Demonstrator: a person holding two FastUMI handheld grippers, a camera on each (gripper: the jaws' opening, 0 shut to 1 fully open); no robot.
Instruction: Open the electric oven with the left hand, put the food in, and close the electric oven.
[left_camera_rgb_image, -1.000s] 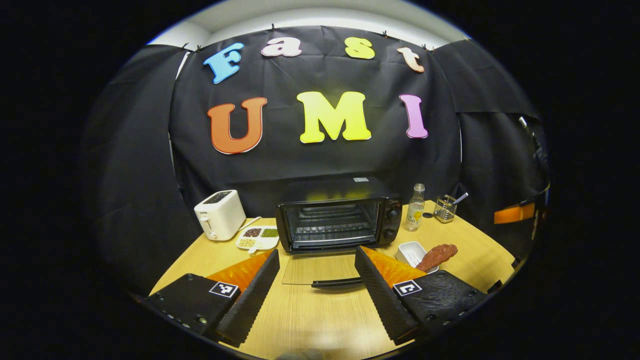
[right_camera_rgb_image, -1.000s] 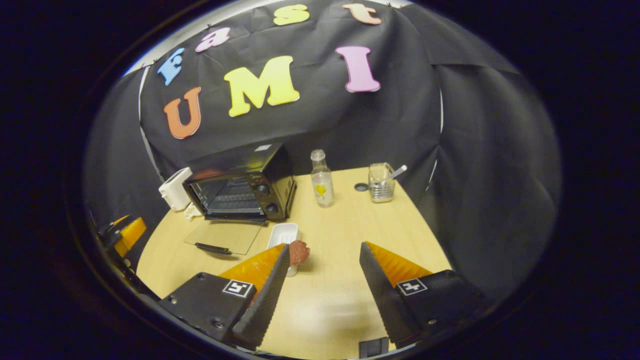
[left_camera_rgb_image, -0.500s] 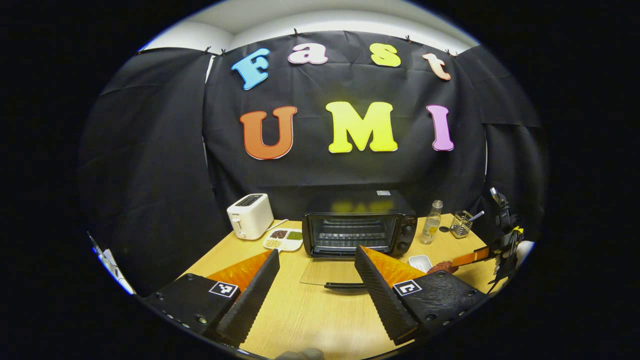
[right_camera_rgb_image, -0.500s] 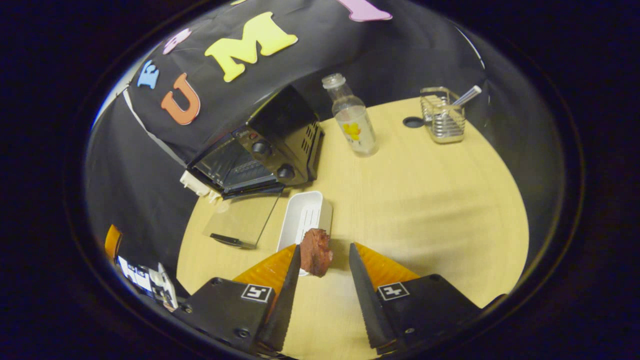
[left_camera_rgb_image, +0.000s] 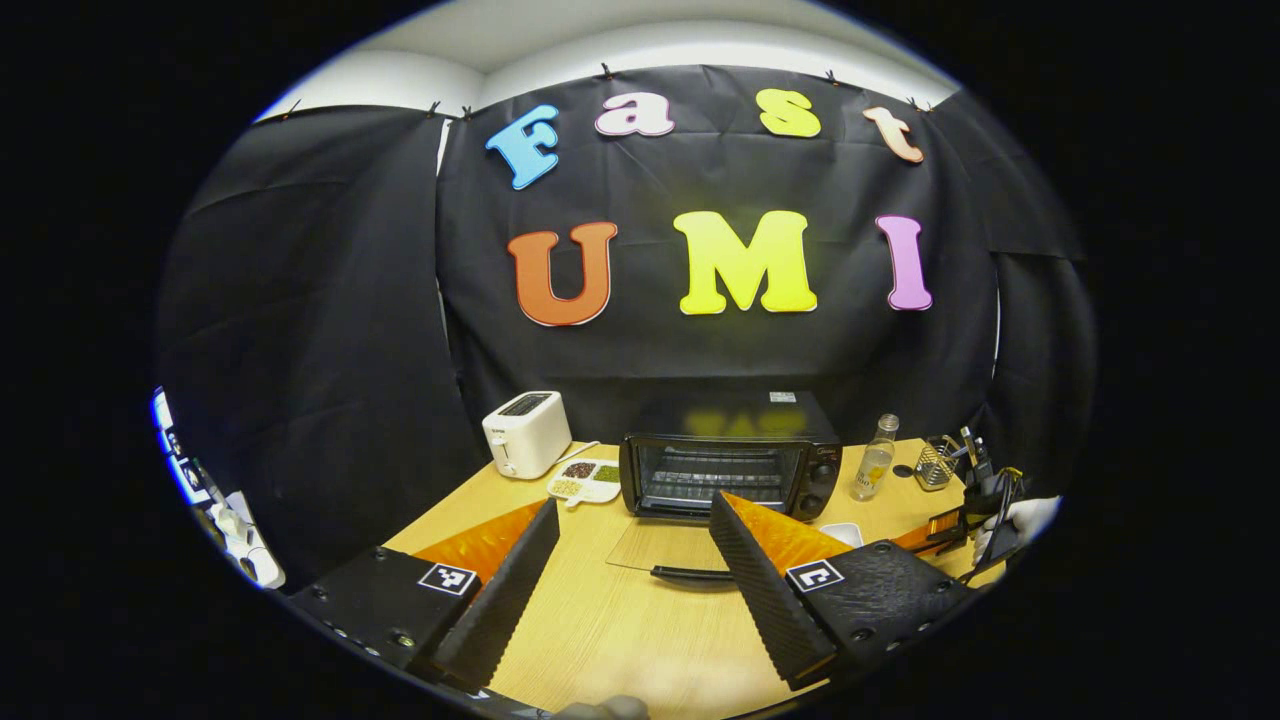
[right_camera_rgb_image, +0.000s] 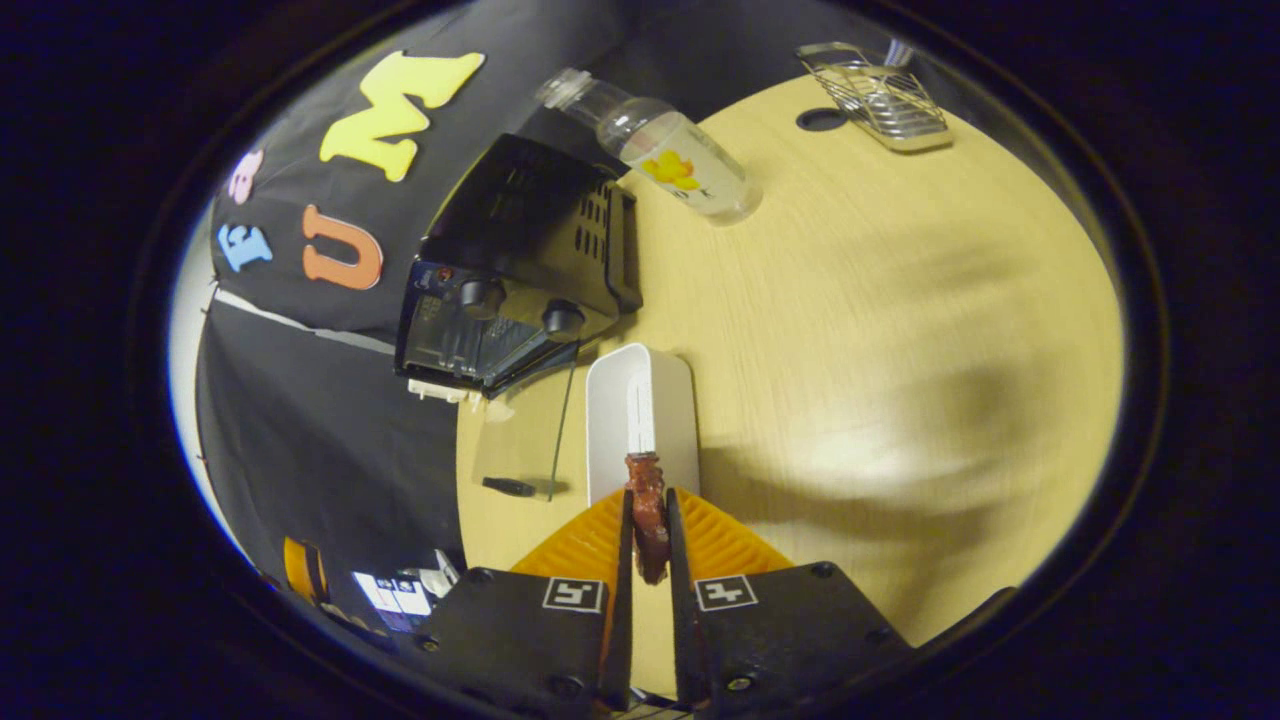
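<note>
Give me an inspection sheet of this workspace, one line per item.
Surface: light wooden table, dry, no spills seen.
Job's things: electric oven with its glass door folded down flat; reddish-brown food clamped over the end of the white tray.
Clutter: white toaster, divided dish of grains, clear bottle, wire holder.
Grippers: left gripper open, hanging in front of the oven door; right gripper shut on the food.
Cables: nothing seen.
Surroundings: black cloth booth wall behind the table.
</note>
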